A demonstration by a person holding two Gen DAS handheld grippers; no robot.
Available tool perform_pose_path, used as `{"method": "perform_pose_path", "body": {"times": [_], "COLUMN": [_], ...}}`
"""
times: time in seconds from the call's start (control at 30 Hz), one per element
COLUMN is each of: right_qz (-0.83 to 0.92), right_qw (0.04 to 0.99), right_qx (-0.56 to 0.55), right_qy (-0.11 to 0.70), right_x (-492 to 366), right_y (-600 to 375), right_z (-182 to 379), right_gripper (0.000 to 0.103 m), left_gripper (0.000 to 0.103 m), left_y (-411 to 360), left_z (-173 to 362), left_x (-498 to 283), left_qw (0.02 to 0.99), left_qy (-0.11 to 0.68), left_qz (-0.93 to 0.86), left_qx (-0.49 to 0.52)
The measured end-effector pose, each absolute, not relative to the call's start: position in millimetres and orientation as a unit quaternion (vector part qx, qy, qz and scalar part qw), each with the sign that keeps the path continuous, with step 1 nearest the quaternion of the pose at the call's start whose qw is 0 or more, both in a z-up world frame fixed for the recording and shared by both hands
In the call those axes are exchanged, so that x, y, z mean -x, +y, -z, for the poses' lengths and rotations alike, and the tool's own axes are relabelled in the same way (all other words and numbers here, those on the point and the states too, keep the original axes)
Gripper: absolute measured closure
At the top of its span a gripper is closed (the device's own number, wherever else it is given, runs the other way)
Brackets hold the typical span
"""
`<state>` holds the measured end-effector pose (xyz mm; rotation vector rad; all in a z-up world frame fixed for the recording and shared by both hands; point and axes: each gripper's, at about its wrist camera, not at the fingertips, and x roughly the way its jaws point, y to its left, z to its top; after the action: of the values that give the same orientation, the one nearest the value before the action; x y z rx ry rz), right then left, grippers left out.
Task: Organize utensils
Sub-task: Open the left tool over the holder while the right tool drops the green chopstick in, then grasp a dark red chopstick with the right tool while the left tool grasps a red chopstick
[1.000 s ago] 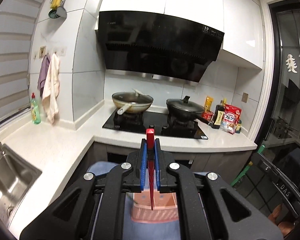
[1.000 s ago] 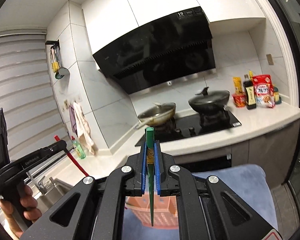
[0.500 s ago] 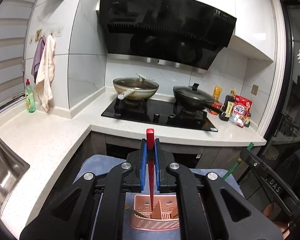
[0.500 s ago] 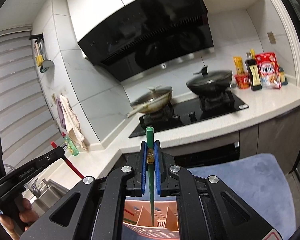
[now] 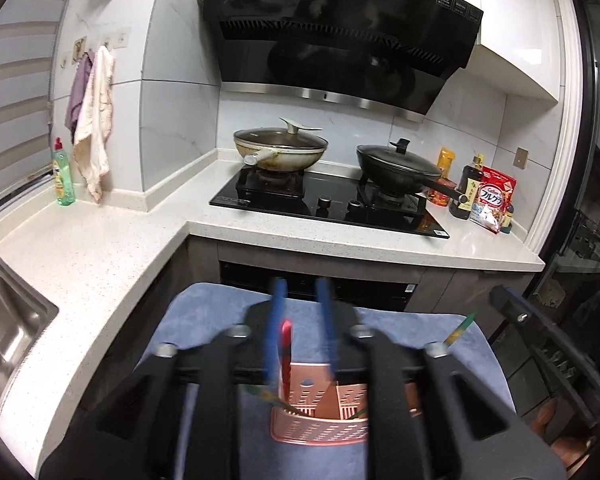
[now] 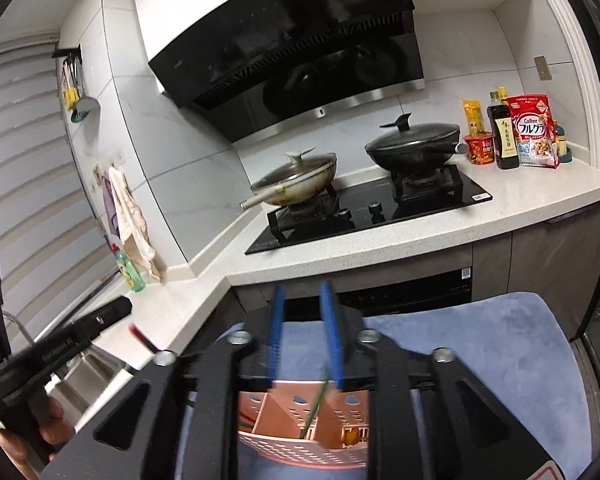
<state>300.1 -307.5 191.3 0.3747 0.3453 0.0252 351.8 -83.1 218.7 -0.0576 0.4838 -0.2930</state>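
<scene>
Chopsticks drop upright into the pink holder [image 5: 320, 432] directly below both grippers: red chopstick [image 5: 286, 344] under the left gripper [image 5: 300, 300], green chopstick [image 6: 314, 408] under the right gripper [image 6: 303, 304], their jaws having just been opening, pads clear.

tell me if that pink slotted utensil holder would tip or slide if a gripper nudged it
The pink utensil holder looks like thin perforated plastic, so probably light and easy to shove. It sits on a plush blue mat, which likely resists sliding. The chopsticks leaning inside may make it somewhat tippy.

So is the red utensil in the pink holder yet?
In. The red utensil stands in the pink holder; the left gripper, jaws just opened, no longer pinches it.
</scene>
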Motion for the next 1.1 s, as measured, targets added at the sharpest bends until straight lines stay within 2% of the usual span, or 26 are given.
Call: {"method": "perform_pose_path", "body": {"times": [0.03,0.07,0.13,0.37,0.57,1.1], "right_qz": [-0.014,-0.014,-0.015,-0.019,-0.029,0.003], "right_qw": [0.968,0.969,0.971,0.974,0.970,0.945], "right_qx": [-0.186,-0.183,-0.175,-0.149,-0.139,-0.109], "right_qy": [0.168,0.165,0.162,0.167,0.196,0.308], "right_x": [-297,-292,-283,-233,-184,-73], "right_y": [-308,-307,-304,-294,-286,-250], "right_z": [-195,-199,-207,-216,-202,-91], "right_gripper": [0.072,0.069,0.064,0.057,0.056,0.056], "left_gripper": [0.055,0.040,0.027,0.027,0.027,0.027], "left_y": [-82,-81,-77,-62,-45,-16], "left_z": [-221,-223,-227,-224,-202,-99], "left_x": [-347,-344,-333,-297,-255,-157], "left_qw": [0.962,0.964,0.968,0.965,0.961,0.936], "left_qy": [0.232,0.227,0.216,0.234,0.255,0.336], "left_qz": [0.139,0.134,0.123,0.116,0.104,0.091], "left_qx": [0.026,0.025,0.023,0.009,-0.015,-0.042]}}
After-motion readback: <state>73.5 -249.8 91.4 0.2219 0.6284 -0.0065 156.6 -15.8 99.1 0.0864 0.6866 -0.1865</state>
